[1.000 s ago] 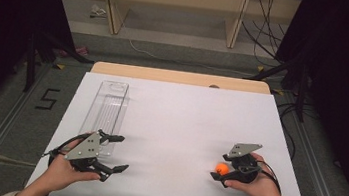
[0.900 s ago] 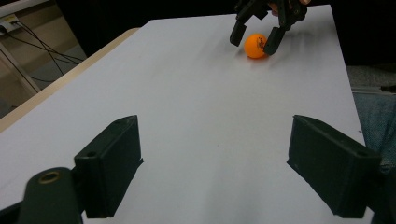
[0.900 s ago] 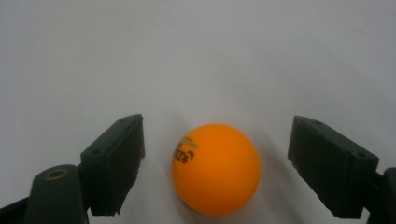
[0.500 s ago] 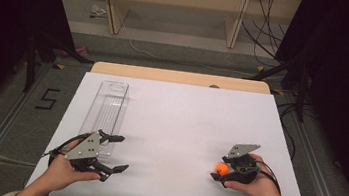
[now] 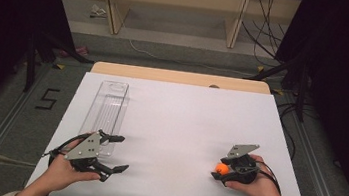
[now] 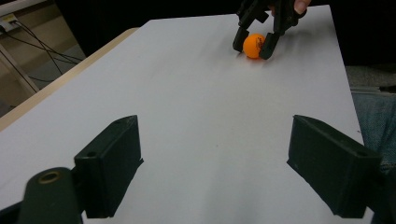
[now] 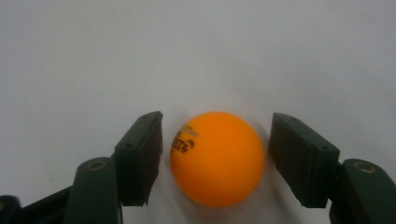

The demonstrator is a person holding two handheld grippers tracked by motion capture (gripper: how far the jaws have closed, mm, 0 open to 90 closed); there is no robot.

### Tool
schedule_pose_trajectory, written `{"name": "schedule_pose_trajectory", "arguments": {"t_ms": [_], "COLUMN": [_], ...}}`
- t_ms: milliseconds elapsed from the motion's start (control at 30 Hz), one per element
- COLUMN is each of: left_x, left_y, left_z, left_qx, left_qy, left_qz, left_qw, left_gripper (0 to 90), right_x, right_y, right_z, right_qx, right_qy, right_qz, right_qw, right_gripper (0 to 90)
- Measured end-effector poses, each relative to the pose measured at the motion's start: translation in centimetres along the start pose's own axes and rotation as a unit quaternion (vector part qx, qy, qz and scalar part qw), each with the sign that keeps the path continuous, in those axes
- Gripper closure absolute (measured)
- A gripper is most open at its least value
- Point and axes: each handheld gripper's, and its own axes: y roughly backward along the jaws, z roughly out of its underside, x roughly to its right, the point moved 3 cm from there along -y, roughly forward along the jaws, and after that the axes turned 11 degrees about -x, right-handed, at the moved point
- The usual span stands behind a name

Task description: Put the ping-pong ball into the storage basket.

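You had one clear sign: a black "5" (image 5: 49,98) marked on the grey floor (image 5: 3,122), left of the counter in the high view. The orange ball (image 7: 217,158) carried small dark print (image 7: 184,140) on its left side in the right gripper view; the letters ran tilted and blurred, so you couldn't read the words or brand. In the left gripper view the same ball (image 6: 254,45) showed a faint dark mark, too small to read.
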Motion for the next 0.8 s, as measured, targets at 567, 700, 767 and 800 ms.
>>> {"name": "schedule_pose_trajectory", "arguments": {"t_ms": [567,700,767,800], "left_x": [0.02,0.02,0.03,0.03], "left_y": [0.01,0.02,0.01,0.01], "left_z": [-0.01,-0.01,-0.01,-0.01], "left_qx": [0.0,0.0,0.0,0.0], "left_qy": [-0.001,-0.001,-0.001,-0.001], "left_qz": [0.0,0.001,0.001,0.001], "left_qw": [1.0,1.0,1.0,1.0], "left_gripper": [16.9,16.9,16.9,16.9], "right_x": [0.01,-0.04,-0.05,-0.04], "right_y": [0.15,0.18,0.18,0.19], "right_z": [0.01,0.0,0.0,0.0], "right_qx": [-0.004,-0.004,-0.005,-0.004], "right_qy": [0.006,0.007,0.007,0.008], "right_qz": [0.003,0.002,0.001,0.002], "right_qw": [1.0,1.0,1.0,1.0], "right_gripper": [48.9,50.7,51.0,51.0]}}
